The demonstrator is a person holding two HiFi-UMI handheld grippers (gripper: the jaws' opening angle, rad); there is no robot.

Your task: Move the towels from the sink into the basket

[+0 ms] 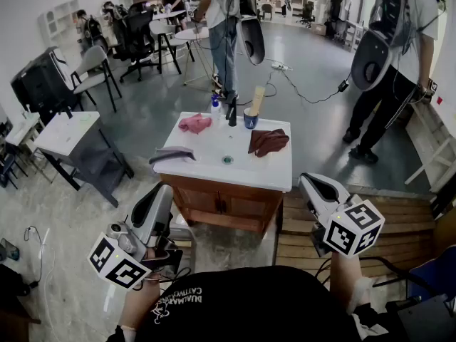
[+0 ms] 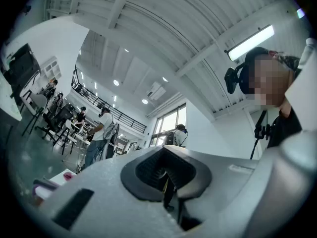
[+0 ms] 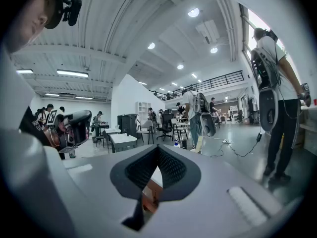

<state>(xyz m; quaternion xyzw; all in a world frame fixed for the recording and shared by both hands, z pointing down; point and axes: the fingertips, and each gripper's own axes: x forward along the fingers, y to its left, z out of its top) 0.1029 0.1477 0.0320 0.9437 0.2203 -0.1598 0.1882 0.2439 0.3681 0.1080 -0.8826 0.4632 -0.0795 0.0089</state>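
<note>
I keep my left claw and right claw pressed together and empty, short of the white sink-topped desk. I judge no pick has started. The crumpled pink towel, maroon towel and grey towel lie there.

1. Straight ahead: white sink top on a wooden cabinet.
2. Pink towel at back left, dark red towel at right, grey towel over the left edge.
3. Along the back: faucet, blue cup.
4. Low in front, apart from the towels: left gripper, right gripper.
</note>
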